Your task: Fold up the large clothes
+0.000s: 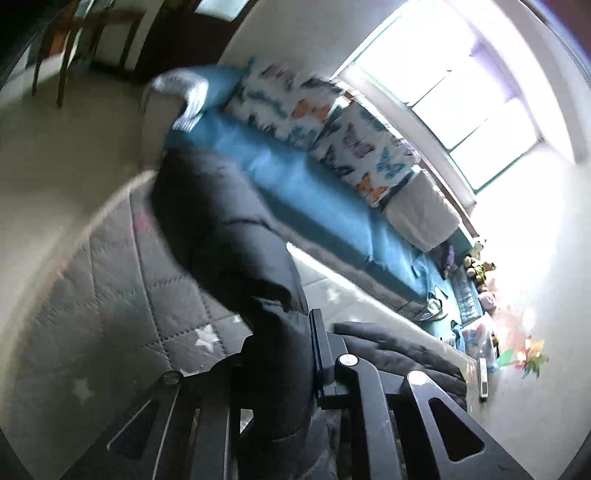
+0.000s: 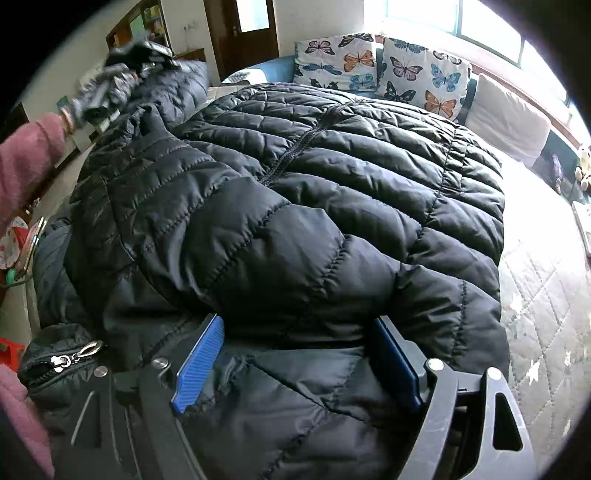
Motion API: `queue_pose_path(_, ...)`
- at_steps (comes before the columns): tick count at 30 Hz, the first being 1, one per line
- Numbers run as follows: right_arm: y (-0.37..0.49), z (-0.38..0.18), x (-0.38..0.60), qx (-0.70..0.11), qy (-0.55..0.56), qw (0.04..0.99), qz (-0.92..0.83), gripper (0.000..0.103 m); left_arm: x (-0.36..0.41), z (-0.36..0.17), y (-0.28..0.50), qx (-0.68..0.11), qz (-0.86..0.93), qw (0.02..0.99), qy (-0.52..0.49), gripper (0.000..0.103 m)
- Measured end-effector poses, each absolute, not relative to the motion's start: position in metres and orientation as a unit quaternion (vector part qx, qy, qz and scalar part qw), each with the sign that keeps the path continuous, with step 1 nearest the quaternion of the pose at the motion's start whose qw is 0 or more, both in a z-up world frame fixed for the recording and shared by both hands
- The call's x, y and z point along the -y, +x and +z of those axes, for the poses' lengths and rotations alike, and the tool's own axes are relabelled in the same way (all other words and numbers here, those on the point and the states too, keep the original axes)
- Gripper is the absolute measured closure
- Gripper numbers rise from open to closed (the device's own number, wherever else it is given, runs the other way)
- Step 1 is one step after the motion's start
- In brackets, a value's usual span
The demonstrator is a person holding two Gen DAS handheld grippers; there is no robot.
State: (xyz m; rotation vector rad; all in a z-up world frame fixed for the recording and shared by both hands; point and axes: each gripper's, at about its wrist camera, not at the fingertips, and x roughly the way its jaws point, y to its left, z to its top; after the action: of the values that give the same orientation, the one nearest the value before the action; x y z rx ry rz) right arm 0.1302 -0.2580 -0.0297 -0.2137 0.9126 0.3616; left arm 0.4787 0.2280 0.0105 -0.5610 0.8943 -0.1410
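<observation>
A large black quilted puffer jacket [image 2: 295,192] lies spread on a grey quilted mat [image 2: 546,280], zipper side up. My right gripper [image 2: 295,354] is open, its blue-padded fingers [image 2: 199,362] straddling a bulge of the jacket near its front edge. My left gripper [image 1: 280,350] is shut on a sleeve of the jacket [image 1: 229,229] and holds it lifted above the mat [image 1: 110,280]; the view is blurred. In the right wrist view the left gripper [image 2: 110,85] shows at the far left, raised with the sleeve.
A blue sofa [image 1: 295,184] with butterfly cushions [image 2: 369,59] and a white cushion [image 2: 509,118] stands behind the mat under a bright window. Toys and small items [image 1: 487,332] lie on the floor. A chair [image 1: 74,44] and a door [image 2: 240,33] are farther off.
</observation>
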Motion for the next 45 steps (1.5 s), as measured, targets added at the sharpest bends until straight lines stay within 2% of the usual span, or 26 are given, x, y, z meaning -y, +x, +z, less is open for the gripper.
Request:
queue_pose_path(9, 0.110, 0.015, 0.270, -0.386, -0.087, 0.906, 0.152, 0.014, -0.130, 0.163, 0.367, -0.343, -0.164, 0.910, -0.163, 0.087)
queue_pose_path(14, 0.083, 0.035, 0.291, -0.353, -0.071, 0.924, 0.132, 0.013, -0.043, 0.194, 0.289, -0.330, -0.223, 0.911, -0.103, 0.087)
queue_pose_path(20, 0.057, 0.035, 0.321, -0.345, -0.051, 0.931, 0.107, 0.013, 0.061, 0.166, 0.202, -0.353, -0.298, 0.884, -0.069, 0.087)
queue_pose_path(29, 0.027, 0.011, 0.370, -0.368, 0.015, 0.927, 0.064, 0.013, 0.191, 0.016, 0.140, -0.500, -0.344, 0.795, -0.014, 0.087)
queue_pose_path(32, 0.019, 0.011, 0.382, -0.371, 0.048, 0.925, 0.073, 0.013, 0.204, -0.018, 0.125, -0.506, -0.337, 0.794, 0.013, 0.087)
queue_pose_path(39, 0.021, 0.037, 0.374, -0.349, 0.093, 0.922, 0.139, 0.013, 0.184, -0.017, 0.127, -0.503, -0.359, 0.786, 0.026, 0.081)
queue_pose_path(45, 0.038, 0.049, 0.349, -0.352, 0.120, 0.907, 0.199, 0.015, 0.165, 0.012, 0.124, -0.475, -0.362, 0.800, 0.060, 0.072)
